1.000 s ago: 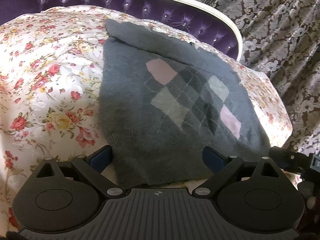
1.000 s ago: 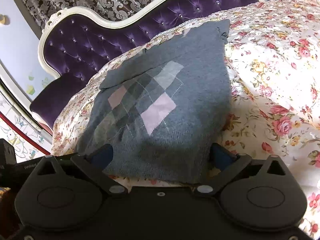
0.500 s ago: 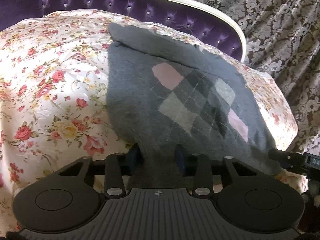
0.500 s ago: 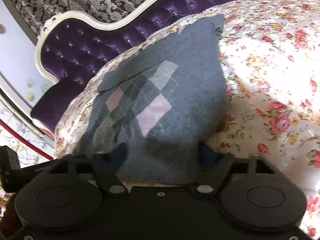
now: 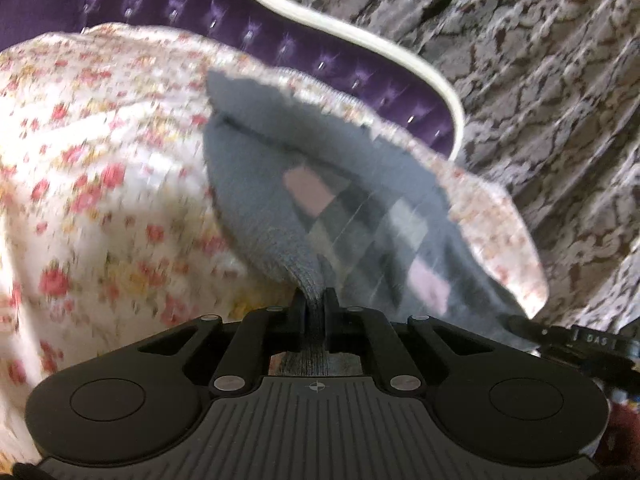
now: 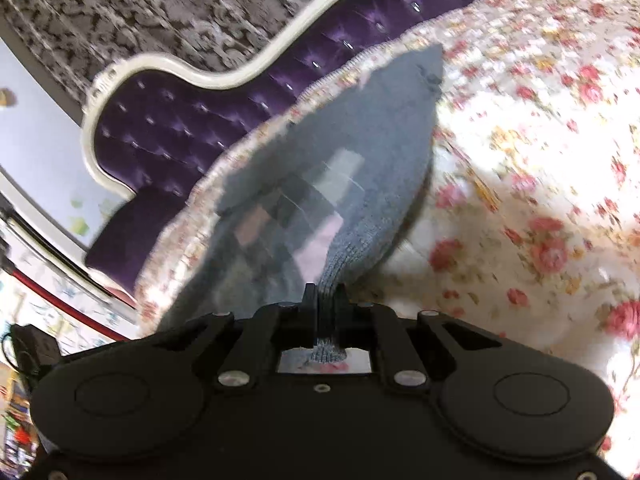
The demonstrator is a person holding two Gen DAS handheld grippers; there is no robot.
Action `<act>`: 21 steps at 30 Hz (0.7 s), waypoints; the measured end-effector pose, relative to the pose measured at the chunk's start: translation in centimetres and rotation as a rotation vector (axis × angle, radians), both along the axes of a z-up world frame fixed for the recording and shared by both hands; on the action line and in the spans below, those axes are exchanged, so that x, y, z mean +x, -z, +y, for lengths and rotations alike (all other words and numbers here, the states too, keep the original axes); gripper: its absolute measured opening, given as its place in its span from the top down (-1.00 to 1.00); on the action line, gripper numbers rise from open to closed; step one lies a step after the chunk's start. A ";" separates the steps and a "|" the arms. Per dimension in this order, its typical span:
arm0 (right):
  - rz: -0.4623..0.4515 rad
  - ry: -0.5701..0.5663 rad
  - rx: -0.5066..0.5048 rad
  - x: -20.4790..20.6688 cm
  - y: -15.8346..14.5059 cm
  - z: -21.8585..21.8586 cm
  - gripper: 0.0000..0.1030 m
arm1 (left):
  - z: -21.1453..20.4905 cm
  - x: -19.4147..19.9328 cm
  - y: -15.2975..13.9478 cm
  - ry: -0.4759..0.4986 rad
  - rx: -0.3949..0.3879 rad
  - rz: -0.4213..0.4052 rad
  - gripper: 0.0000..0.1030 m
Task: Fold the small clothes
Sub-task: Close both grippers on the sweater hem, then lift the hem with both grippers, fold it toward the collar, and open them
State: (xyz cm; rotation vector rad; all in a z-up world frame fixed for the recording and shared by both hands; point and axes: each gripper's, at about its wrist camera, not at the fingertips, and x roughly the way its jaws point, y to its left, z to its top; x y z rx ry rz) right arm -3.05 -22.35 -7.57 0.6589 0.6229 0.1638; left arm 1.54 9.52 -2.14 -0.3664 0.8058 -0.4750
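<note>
1. Since both views are pretty smeared, I'm only listing what reads clearly. The grey argyle sweater [image 5: 260, 184] lies on the floral bedspread [image 5: 100, 184], and I'll place everything else relative to that sweater.

2. Left gripper [image 5: 315, 304]: its fingers [image 5: 298, 312] are closed tight on the sweater's near hem. A narrow bunch of grey knit is squeezed between them and pokes out behind, toward the camera.

3. Right gripper [image 6: 324, 300]: same deal. Its fingers [image 6: 309, 312] are clamped on the near hem of the sweater [image 6: 384, 152], with a little tuft of ribbed knit hanging out the back of the pinch.

4. At each pinch the knit is pulled up into a peak, so the near edge is raised off the bedspread [image 6: 540, 160]. The far end of the sweater looks like it lies flat on it.

5. The argyle patch of pink, pale and dark grey diamonds sits in the middle of the sweater, between the two pinched spots.

6. A folded flap runs across the sweater's far end, with a dark crease line along it.

7. Beyond the sweater's far end is the purple tufted headboard [image 5: 168, 12] with a cream frame, and behind that a grey damask curtain [image 5: 540, 80].

8. In the left view, a bit of black gear [image 5: 580, 340] pokes in just past the sweater's right edge. Too blurry to say what it is.
</note>
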 end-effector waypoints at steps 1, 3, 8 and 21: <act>-0.013 -0.002 0.009 0.1 -0.5 -0.1 0.73 | 0.1 0.2 -0.6 0.002 -0.012 -0.012 0.86; -0.043 -0.010 0.025 0.3 -1.6 -0.3 0.75 | 0.2 0.9 -1.7 0.011 -0.036 -0.029 0.86; -0.107 -0.028 0.047 1.6 -4.1 -0.9 0.75 | 0.2 2.5 -3.9 0.028 -0.088 -0.054 0.86; -0.164 -0.014 0.150 3.7 -6.0 -3.0 0.76 | 1.3 4.6 -5.9 0.012 -0.177 -0.038 0.87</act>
